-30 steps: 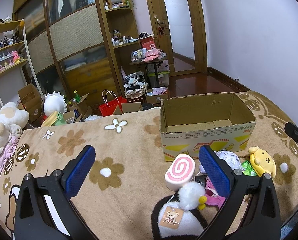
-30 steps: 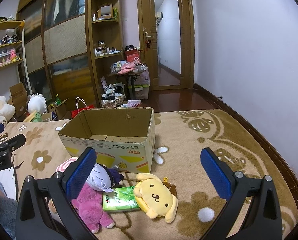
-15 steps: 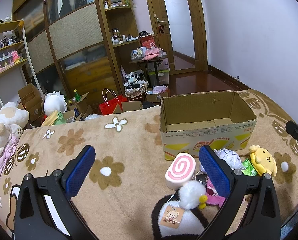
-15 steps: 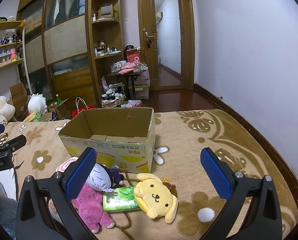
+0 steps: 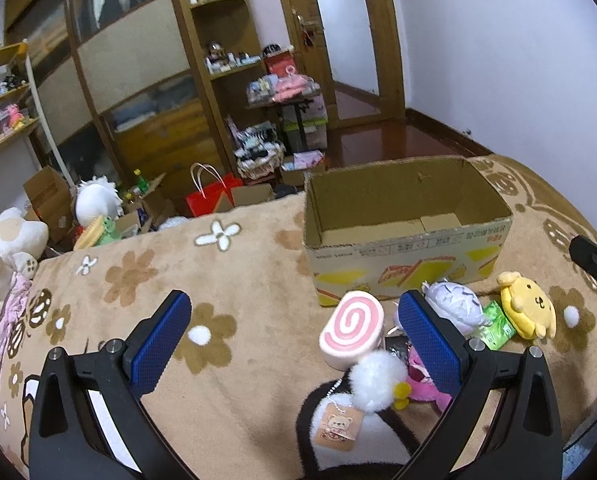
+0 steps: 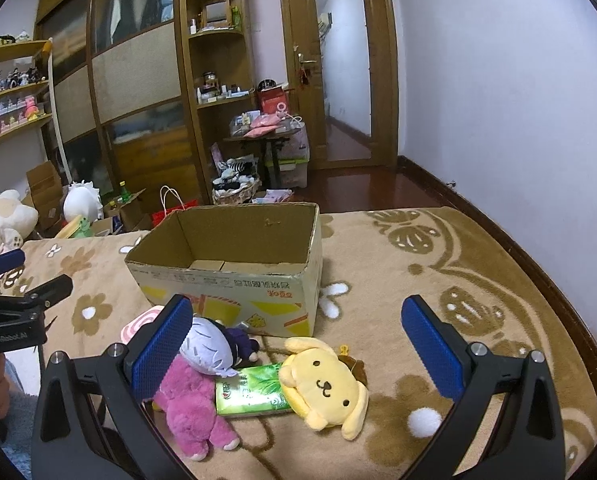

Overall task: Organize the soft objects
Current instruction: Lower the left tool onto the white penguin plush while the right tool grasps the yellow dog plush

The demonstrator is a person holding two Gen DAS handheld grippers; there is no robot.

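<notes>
Hovering wide open, both the left tool (image 5: 294, 340) and right tool (image 6: 298, 342) hold nothing; next probably grab yellow plush (image 6: 324, 386) for cardboard box (image 6: 234, 280).

Plush toys (image 6: 325, 387) lie heaped before an open, seemingly empty cardboard box (image 6: 234, 276)

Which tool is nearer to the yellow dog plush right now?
Right. The right tool hangs open directly over the yellow dog plush; the left tool is open further left, with the pink swirl cushion between.
</notes>
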